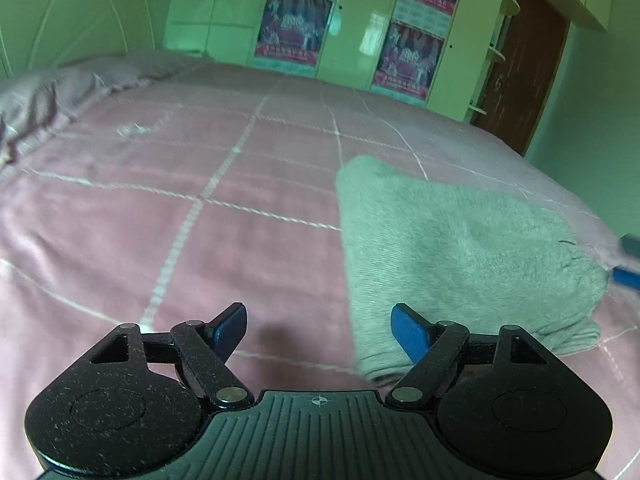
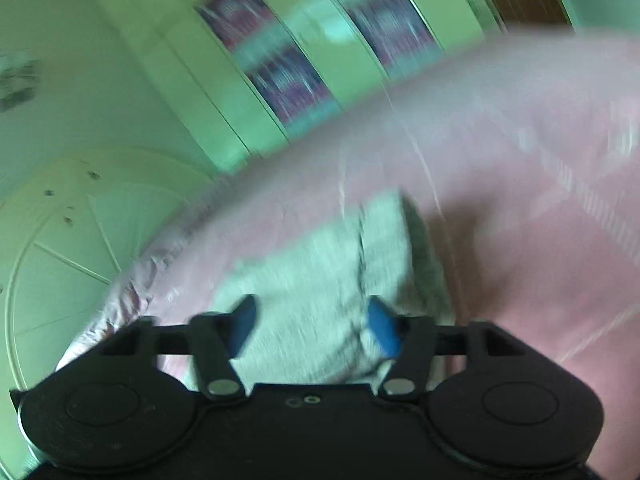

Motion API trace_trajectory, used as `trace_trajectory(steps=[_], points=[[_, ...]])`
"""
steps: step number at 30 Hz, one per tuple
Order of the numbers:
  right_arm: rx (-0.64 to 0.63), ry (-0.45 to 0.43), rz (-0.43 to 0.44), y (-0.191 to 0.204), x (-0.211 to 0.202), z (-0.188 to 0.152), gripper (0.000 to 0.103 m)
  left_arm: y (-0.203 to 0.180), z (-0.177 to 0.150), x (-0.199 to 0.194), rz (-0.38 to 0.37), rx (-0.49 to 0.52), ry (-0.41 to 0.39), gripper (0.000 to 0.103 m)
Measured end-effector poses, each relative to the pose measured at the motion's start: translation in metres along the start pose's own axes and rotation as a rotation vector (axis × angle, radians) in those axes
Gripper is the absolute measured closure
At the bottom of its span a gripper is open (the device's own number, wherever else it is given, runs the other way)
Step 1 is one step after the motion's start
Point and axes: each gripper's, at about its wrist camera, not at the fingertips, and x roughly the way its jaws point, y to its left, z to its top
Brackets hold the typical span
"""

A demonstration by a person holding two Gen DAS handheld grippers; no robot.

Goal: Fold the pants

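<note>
The grey pants [image 1: 452, 248] lie folded into a compact bundle on the pink bedspread [image 1: 180, 184], to the right in the left wrist view. My left gripper [image 1: 318, 330] is open and empty, above the bedspread, its right finger over the bundle's near left corner. In the blurred, tilted right wrist view the pants [image 2: 320, 272] lie just ahead of my right gripper [image 2: 314, 326], which is open and empty above them. The right gripper's blue fingers [image 1: 624, 276] show at the right edge of the left wrist view, beside the bundle.
A crumpled pink quilt or pillow [image 1: 44, 96] lies at the far left of the bed. Pale wardrobe doors with posters [image 1: 296, 20] stand behind the bed, and a brown door [image 1: 524, 72] at the right. The bed's edge [image 1: 560, 184] runs close behind the pants.
</note>
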Motion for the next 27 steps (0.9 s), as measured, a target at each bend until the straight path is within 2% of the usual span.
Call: trace_trajectory(steps=[3,9,10,12,14,17,19,21,22,24,27], points=[[-0.055,-0.028,-0.031,-0.012,-0.028,-0.008,0.029,0.019,-0.005,-0.020,0.016,-0.002,-0.001,0.024],[0.007,-0.007,-0.115,-0.047,-0.049,-0.038,0.027,0.051,-0.019,-0.045,0.076,-0.018,-0.001,0.024],[0.017,-0.007,-0.119,-0.049,-0.051,-0.041,0.026,0.053,-0.021,-0.047,0.081,-0.023,-0.004,0.024],[0.046,-0.021,-0.115,-0.050,-0.054,-0.050,0.015,0.055,-0.026,-0.050,0.084,-0.022,-0.011,0.024],[0.075,-0.035,-0.107,-0.054,-0.056,-0.061,0.012,0.054,-0.032,-0.053,0.089,-0.014,-0.016,0.024],[0.146,-0.011,-0.082,-0.065,-0.055,-0.072,0.012,0.053,-0.042,-0.056,0.083,-0.013,-0.014,0.023],[0.201,0.003,-0.078,-0.075,-0.054,-0.074,0.012,0.051,-0.045,-0.054,0.079,-0.020,-0.005,0.021],[0.241,0.017,-0.072,-0.083,-0.052,-0.073,0.012,0.048,-0.044,-0.054,0.075,-0.021,-0.005,0.014],[0.247,0.024,-0.067,-0.084,-0.051,-0.072,0.011,0.047,-0.043,-0.053,0.070,-0.019,-0.005,0.012],[0.235,0.068,-0.064,-0.082,-0.044,-0.074,0.006,0.043,-0.041,-0.052,0.053,-0.016,0.001,0.002],[0.219,0.112,-0.090,-0.079,-0.037,-0.072,0.006,0.040,-0.037,-0.047,0.010,-0.031,0.018,0.000]])
